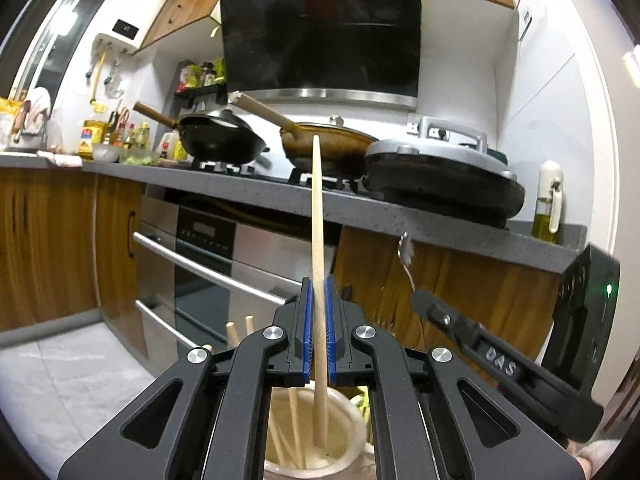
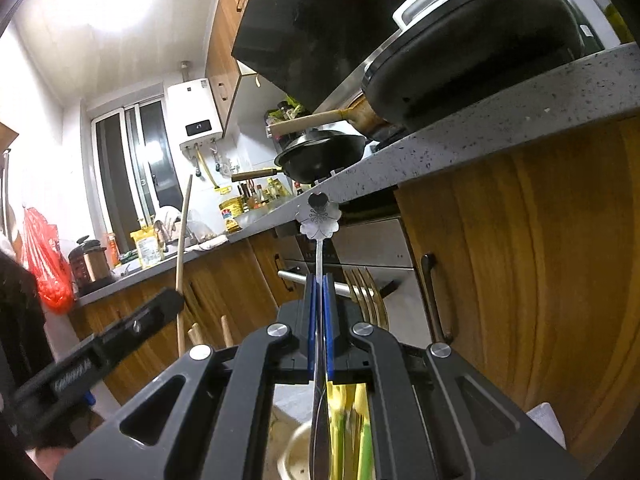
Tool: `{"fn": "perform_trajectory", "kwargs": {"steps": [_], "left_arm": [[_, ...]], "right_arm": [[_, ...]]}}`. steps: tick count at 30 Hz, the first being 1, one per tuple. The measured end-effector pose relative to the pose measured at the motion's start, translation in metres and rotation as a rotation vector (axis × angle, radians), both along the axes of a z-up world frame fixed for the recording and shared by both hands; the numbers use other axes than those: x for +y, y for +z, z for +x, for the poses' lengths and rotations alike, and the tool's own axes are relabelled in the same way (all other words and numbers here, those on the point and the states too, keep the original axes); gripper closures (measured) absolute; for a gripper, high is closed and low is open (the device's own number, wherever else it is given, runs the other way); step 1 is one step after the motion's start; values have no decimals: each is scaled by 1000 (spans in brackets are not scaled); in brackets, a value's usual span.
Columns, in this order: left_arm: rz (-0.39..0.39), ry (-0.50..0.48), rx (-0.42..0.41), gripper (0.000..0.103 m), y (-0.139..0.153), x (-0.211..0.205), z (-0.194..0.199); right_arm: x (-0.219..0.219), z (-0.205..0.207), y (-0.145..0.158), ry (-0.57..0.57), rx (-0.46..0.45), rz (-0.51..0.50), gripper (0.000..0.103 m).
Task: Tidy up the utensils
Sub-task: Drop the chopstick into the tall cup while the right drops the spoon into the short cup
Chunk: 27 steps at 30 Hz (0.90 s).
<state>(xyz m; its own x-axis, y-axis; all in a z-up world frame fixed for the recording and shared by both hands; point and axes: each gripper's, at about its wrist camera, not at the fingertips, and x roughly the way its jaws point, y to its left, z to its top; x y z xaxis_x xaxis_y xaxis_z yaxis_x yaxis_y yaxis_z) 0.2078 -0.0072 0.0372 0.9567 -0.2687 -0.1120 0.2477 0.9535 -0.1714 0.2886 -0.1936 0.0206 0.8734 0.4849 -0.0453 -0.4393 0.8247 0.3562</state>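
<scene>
Grey speckled countertop carries pans above wooden cabinets.

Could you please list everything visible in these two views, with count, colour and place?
wooden stick: one, pale wood, clamped upright in the left tongs, lower end in the holder
utensil holder: one, cream, below the left tongs, more wooden sticks inside
flower-ended utensil: one, silver, clamped in the right tongs
gold forks: a few, just beyond the right tongs
black wok: one, on the hob, left
brown pan: one, on the hob, centre
electric griddle: one, silver and black, on the grey counter
oil bottle: one, yellow oil, counter's right end
range hood: one, black, above the hob
left tongs: black, blue pads, shut
right tongs: black, blue pads, shut
</scene>
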Motion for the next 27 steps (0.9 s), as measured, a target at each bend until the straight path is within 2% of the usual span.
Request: {"fn": "perform_trajectory", "kwargs": {"steps": [3,9,18,22,27], "left_arm": [[-8,8,20,97,-7,4,2],[29,6,29,97,-13,2,2],[56,-1,71,97,-28,2,-11],[53,-5,104,97,-34,6,-20],[94,7,141,97,-43,4,-26]], "right_arm": [[9,7,-1,-30,-15,-22,100],[22,4,-15,-43,-30,-117,100],[10,-22,-24,-32,9,-187,100],[3,-30,-28,-15,49,-196,100],[1,-34,-37,3,106,-214,100]]}}
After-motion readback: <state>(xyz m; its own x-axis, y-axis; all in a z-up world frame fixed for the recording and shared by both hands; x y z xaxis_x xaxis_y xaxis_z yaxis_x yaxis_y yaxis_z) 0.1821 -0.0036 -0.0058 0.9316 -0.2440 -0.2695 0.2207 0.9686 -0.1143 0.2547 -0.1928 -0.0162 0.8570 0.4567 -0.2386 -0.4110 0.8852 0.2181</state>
